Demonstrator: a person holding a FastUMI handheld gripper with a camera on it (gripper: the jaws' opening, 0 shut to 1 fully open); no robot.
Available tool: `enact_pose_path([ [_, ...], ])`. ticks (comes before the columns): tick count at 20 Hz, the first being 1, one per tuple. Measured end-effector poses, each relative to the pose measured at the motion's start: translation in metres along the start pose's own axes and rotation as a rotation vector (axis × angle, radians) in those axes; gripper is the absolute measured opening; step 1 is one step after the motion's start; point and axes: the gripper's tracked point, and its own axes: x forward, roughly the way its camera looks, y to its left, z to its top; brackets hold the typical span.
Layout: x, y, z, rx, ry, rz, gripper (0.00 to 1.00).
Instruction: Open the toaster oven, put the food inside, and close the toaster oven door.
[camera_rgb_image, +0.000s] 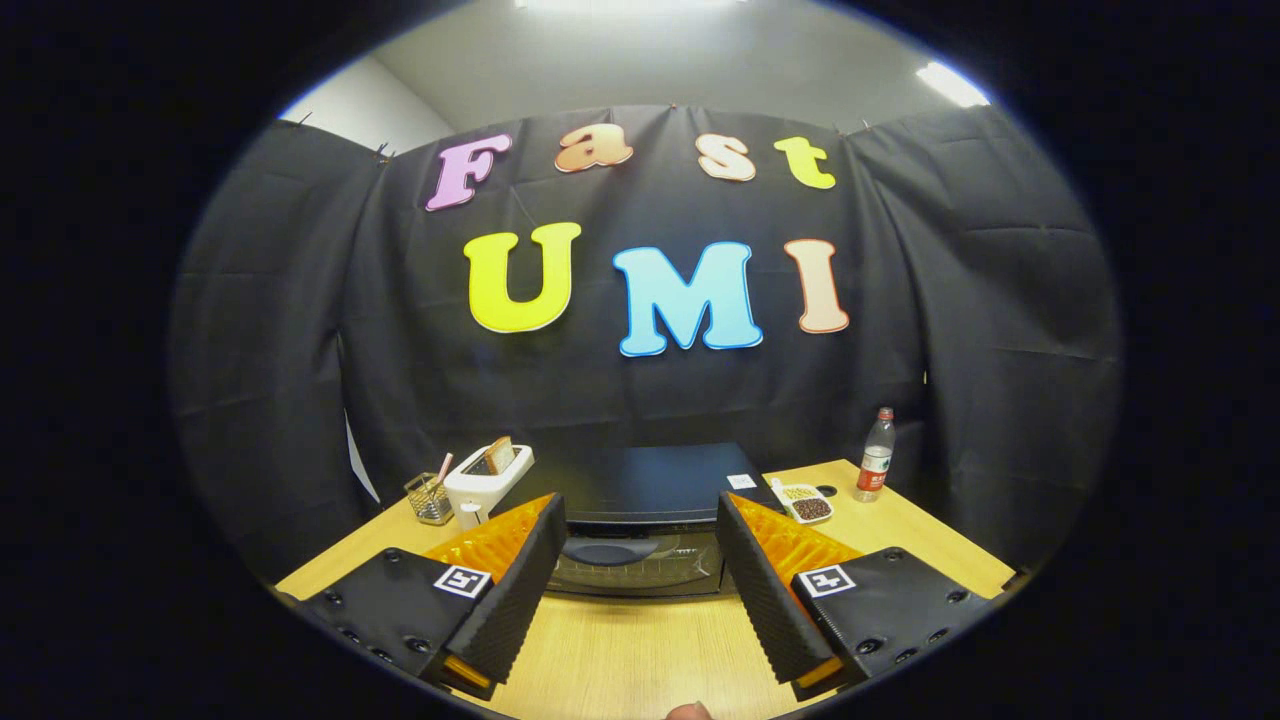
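A black toaster oven (650, 490) stands on the wooden table (640, 640) just beyond my fingers, its glass door shut and its handle (610, 551) facing me. My gripper (640, 525) is open, held above the table in front of the door, with nothing between the fingers. A small white dish of food (806, 504) sits to the right of the oven, beside its top corner.
A white pop-up toaster (487, 480) with a slice of bread stands left of the oven, with a small wire basket (430, 498) beside it. A plastic bottle (876, 456) stands at the back right. Black cloth walls enclose the table.
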Motion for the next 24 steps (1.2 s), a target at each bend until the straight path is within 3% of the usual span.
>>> enact_pose_path([
  [5,-0.040,-0.023,0.021,0.006,-0.063,-0.038,0.96],
  [10,-0.066,-0.022,0.031,0.004,-0.091,-0.022,0.96],
  [24,-0.082,-0.026,0.059,0.002,-0.146,-0.018,0.95],
])
